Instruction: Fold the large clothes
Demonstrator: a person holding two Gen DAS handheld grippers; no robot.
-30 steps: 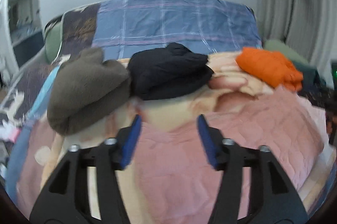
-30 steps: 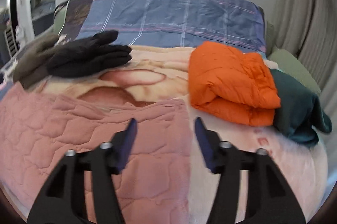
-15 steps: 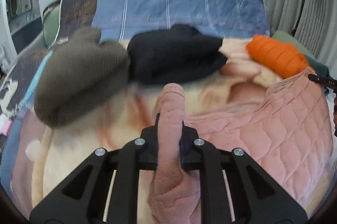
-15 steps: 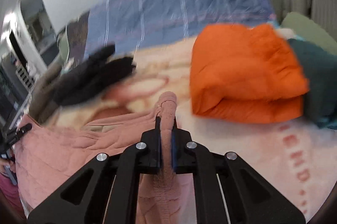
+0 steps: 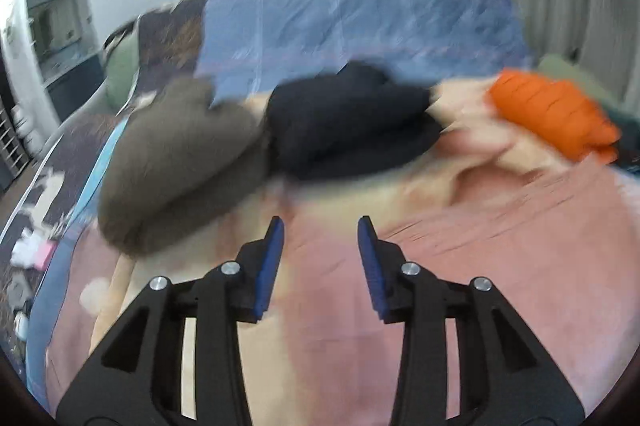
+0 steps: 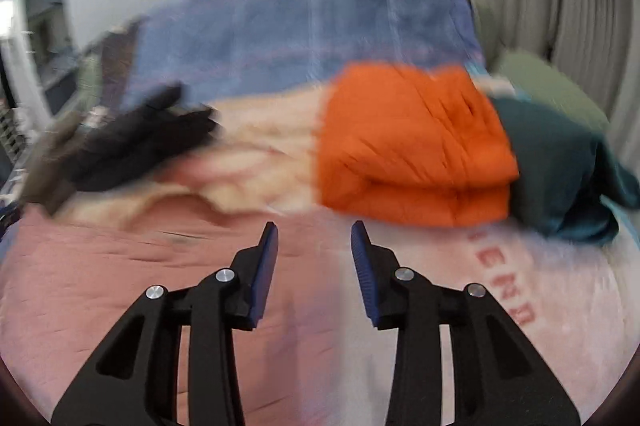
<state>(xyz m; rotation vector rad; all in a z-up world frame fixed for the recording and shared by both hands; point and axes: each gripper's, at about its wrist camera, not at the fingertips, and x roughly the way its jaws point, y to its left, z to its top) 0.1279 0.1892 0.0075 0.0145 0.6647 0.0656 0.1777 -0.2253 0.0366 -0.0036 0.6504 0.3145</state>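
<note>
A pink quilted garment (image 5: pixel 500 246) lies spread on the bed, seen under both grippers; in the right wrist view the pink garment (image 6: pixel 120 278) fills the lower left. My left gripper (image 5: pixel 320 226) hovers over it with its jaws opening and nothing between the blue pads. My right gripper (image 6: pixel 313 230) hangs above the garment's right edge, jaws also opening, with no cloth between them. Both views are blurred by motion.
Folded clothes sit beyond: a brown pile (image 5: pixel 176 161), a black pile (image 5: pixel 348 125), an orange padded jacket (image 6: pixel 412 145) and a dark green garment (image 6: pixel 560 161). A blue plaid cover (image 5: pixel 360 25) lies at the bed's head. Clutter shows on the floor at left (image 5: pixel 28 250).
Half a second ago both grippers were shut on folds of the pink garment and lifting them. Now both have let go, and the cloth lies flat again under the open jaws.
</note>
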